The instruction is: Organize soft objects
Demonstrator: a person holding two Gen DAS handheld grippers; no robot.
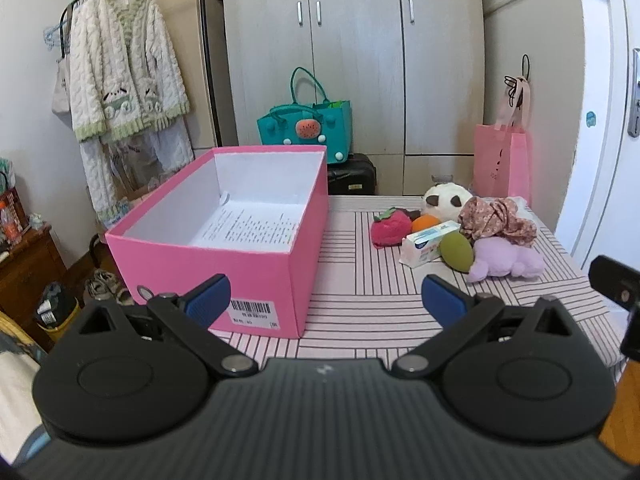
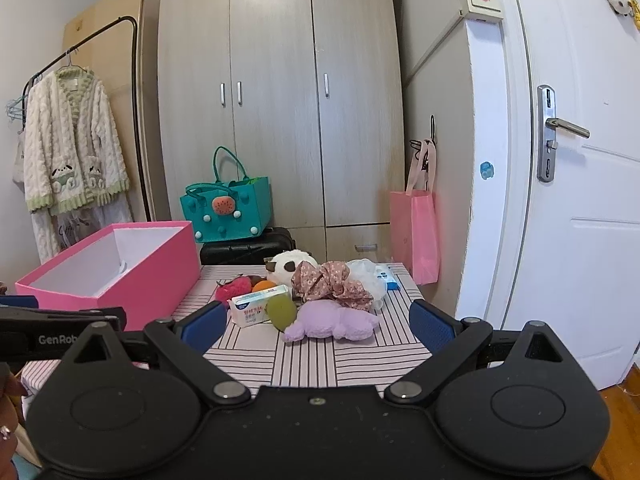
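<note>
An open pink box (image 1: 208, 268) (image 2: 132, 280) stands on the left of the striped table, holding only a printed sheet. On the right lies a pile of soft things: a purple plush (image 1: 506, 260) (image 2: 332, 320), a green oval toy (image 1: 456, 252) (image 2: 281, 311), a floral cloth (image 1: 496, 218) (image 2: 332, 286), a panda plush (image 1: 446, 196) (image 2: 289, 266), a red strawberry plush (image 1: 390, 226) (image 2: 234, 286), an orange ball (image 1: 426, 222) and a tissue pack (image 1: 428, 242) (image 2: 256, 308). My left gripper (image 1: 326, 300) is open and empty in front of the box. My right gripper (image 2: 318, 326) is open and empty, short of the purple plush.
A wardrobe, a teal bag (image 1: 308, 128) on a black case and a pink bag (image 2: 414, 236) stand behind the table. A white door (image 2: 560, 160) is at the right. A robe hangs on a rack (image 1: 120, 80) at the left. A wipes pack (image 2: 386, 274) lies at the table's back.
</note>
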